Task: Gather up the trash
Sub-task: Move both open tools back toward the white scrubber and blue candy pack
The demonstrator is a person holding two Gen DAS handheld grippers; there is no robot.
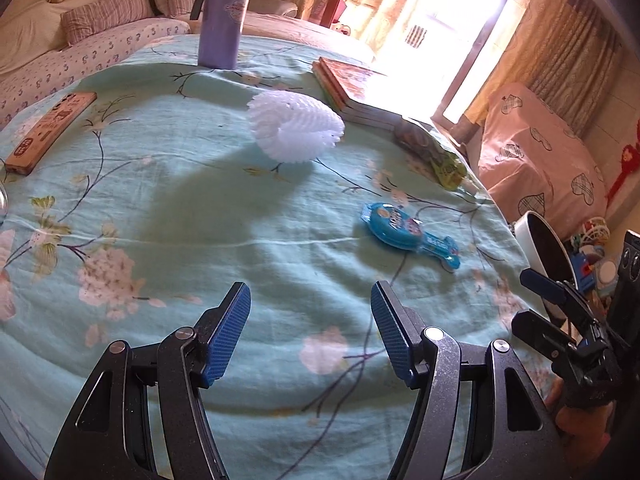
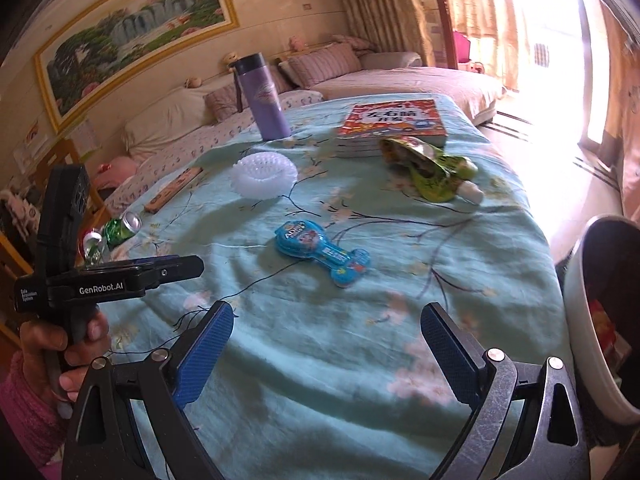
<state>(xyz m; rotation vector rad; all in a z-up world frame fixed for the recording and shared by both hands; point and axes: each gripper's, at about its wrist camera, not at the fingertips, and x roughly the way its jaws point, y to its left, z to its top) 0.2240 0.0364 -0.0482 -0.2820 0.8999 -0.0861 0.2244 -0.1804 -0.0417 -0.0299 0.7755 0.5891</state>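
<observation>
On the teal flowered cloth (image 1: 224, 216) lie a white foam fruit net (image 1: 294, 126) (image 2: 264, 174), a blue candy package (image 1: 408, 234) (image 2: 322, 254) and a crumpled green snack wrapper (image 1: 434, 152) (image 2: 430, 168). A green can (image 2: 122, 228) lies at the cloth's left edge. My left gripper (image 1: 310, 330) hovers open over the near cloth, nothing between its blue pads. My right gripper (image 2: 326, 356) also stands open and empty, short of the blue package. A white bin (image 2: 588, 320) (image 1: 540, 248) with a dark inside stands at the right edge.
A purple bottle (image 1: 224, 16) (image 2: 266, 98) stands at the far side. A stack of books (image 1: 356, 88) (image 2: 394, 124) lies beside the wrapper. A wooden box (image 1: 50, 130) rests far left. A sofa with pillows (image 2: 320, 64) sits behind. A hand (image 2: 68, 344) holds the left gripper's handle.
</observation>
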